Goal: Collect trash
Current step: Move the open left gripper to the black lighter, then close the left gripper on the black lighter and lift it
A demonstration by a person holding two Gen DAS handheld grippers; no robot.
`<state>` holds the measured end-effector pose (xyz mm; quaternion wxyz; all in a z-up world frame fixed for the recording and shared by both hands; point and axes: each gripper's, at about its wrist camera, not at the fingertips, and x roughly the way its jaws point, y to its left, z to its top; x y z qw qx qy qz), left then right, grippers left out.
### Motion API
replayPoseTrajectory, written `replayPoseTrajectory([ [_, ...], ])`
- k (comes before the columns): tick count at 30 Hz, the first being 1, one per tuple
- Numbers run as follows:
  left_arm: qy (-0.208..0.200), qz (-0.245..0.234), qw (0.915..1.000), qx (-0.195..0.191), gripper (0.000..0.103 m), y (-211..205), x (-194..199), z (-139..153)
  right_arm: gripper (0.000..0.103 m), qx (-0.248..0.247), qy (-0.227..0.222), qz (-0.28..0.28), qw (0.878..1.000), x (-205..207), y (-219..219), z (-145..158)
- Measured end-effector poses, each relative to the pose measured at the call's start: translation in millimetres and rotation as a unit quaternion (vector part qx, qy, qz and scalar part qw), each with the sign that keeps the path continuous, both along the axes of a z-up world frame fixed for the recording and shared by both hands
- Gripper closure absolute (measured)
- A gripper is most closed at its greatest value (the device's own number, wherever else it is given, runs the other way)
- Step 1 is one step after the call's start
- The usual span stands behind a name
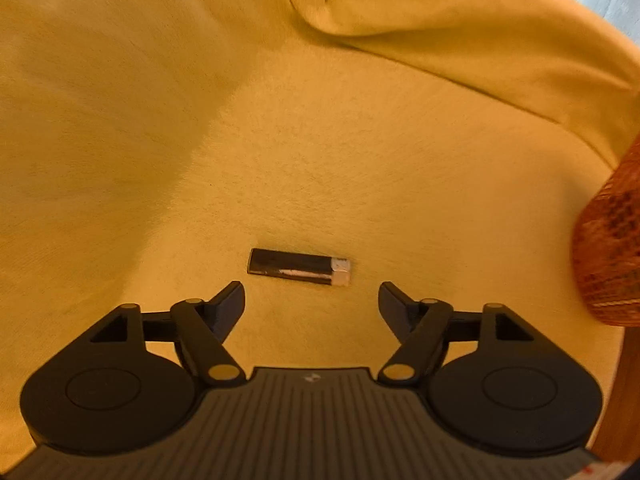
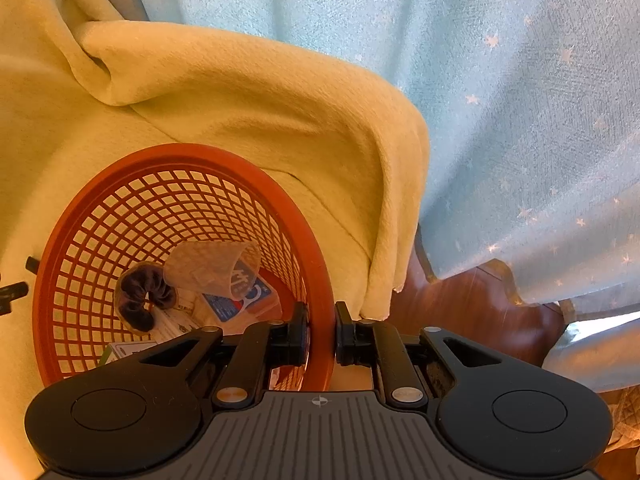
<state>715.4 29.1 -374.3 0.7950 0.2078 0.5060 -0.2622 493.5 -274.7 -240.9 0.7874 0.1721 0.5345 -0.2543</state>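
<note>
Trash here is a small flat wrapper-like stick [image 1: 299, 273], dark with a white end, lying on the yellow blanket [image 1: 320, 140] at twelve o'clock just beyond the left gripper [image 1: 311, 300], whose jaws stand wide and empty. It looks light, thin and fairly stiff; the soft pile beneath will give, so pinching across its short width at the dark middle seems best. The right gripper [image 2: 321, 334] is clamped on the rim of the orange mesh basket [image 2: 280, 204], which already holds a dark scrunchie [image 2: 140, 296], a clear plastic film [image 2: 212, 264] and a blue printed packet [image 2: 236, 304].
</note>
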Motion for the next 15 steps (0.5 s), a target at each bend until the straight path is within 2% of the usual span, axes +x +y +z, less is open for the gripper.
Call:
replayPoseTrajectory([
  [15, 0.015, -0.016, 0.9996, 0.016, 0.025, -9.6, 31.9, -50.1, 0.092, -0.002, 0.005, -0.010, 1.000, -0.3, -2.2, -3.8],
])
